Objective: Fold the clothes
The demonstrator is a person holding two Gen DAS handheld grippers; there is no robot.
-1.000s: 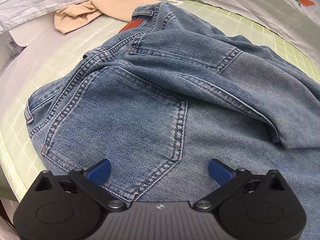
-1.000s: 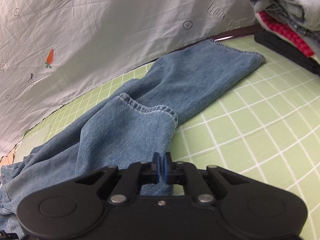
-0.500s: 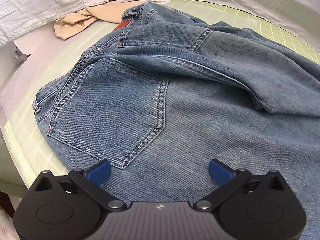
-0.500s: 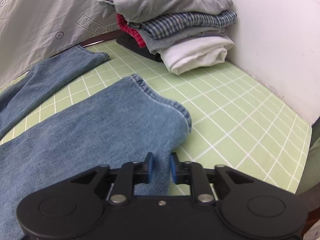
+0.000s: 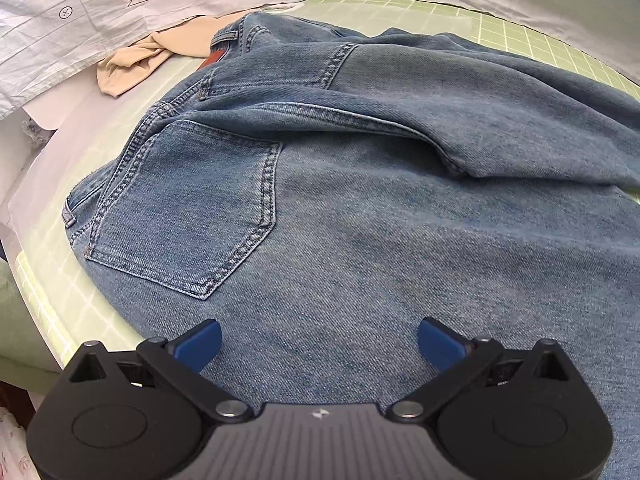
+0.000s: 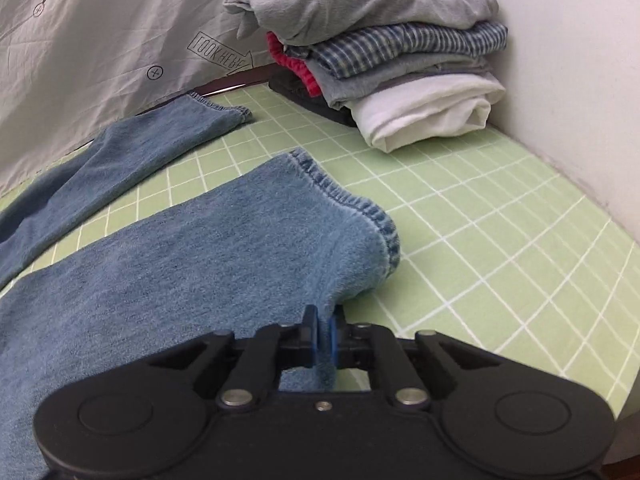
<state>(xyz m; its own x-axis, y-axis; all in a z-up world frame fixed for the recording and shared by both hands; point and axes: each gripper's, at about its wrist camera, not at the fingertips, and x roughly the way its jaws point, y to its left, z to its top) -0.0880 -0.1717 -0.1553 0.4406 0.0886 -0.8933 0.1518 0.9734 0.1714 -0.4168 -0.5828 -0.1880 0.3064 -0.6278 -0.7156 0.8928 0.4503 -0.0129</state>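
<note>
Since earlier: right gripper [image 6: 325, 336] swung from far leg to near cuff, jaws closing | left gripper [image 5: 319, 344] gaped over jeans [image 5: 360, 208] seat (nothing gripped) | right clamped near leg [image 6: 200, 256] edge on mat [image 6: 500, 208] | advice: lift cuff evenly, keeping denim taut.

left gripper [image 5: 318, 342]: black housing, ribbed grey centre, blue pads, silver pivot screws | right gripper [image 6: 324, 334]: black housing, blue pads, silver screws
</note>
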